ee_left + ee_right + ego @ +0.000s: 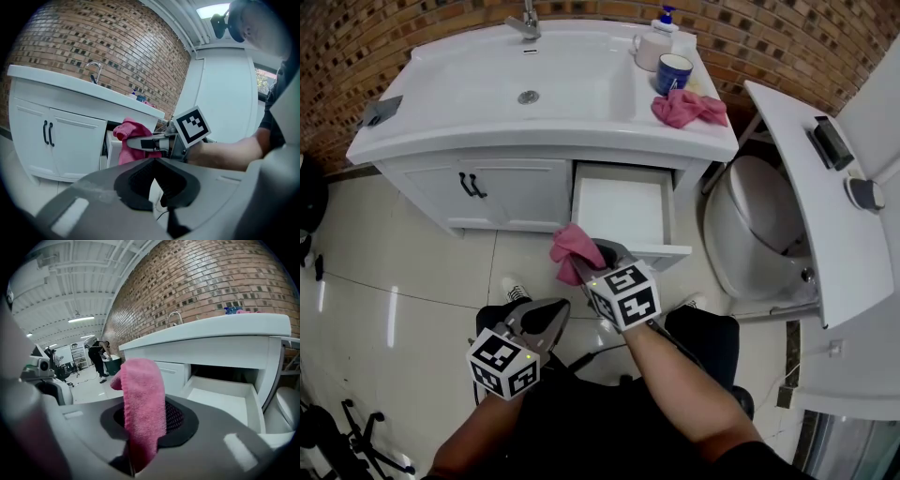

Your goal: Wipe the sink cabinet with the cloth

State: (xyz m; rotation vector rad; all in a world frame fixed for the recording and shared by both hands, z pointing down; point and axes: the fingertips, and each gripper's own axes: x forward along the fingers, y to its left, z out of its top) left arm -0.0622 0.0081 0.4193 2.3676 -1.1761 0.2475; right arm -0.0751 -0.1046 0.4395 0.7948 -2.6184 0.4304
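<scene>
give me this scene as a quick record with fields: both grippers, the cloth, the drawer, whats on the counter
right gripper: fingers shut on the pink cloth, by the drawer's front left corner
left gripper: shut, empty, low beside the right one
drawer: pulled out, looks empty
cabinet doors: closed
countertop: second pink cloth, blue mug, pale cup, pump bottle, all at its right end
</scene>
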